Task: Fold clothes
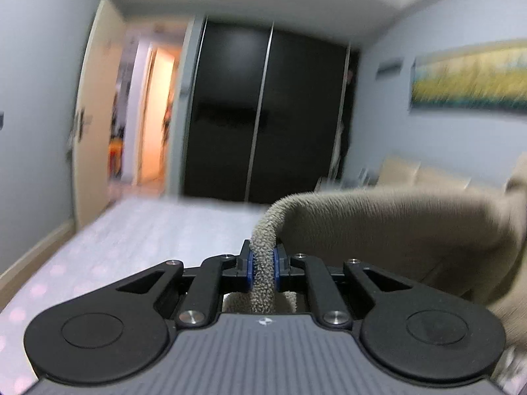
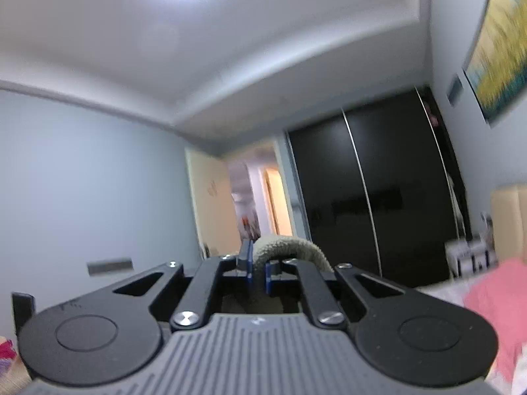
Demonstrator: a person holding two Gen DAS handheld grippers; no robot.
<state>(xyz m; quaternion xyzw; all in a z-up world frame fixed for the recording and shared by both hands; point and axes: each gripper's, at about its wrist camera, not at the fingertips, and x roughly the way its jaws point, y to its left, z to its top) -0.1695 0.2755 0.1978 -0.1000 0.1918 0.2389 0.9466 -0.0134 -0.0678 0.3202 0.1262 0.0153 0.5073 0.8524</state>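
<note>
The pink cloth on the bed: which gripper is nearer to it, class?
Right. The right gripper has the pink cloth close beside it; the left gripper shows none nearby.

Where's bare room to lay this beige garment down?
Freest patch: the pale bedspread in the left wrist view, bordered by the black wardrobe, the left wall and the left gripper. Right of it is crowded: the beige garment hangs there. Right wrist view shows a pink garment at lower right.
</note>
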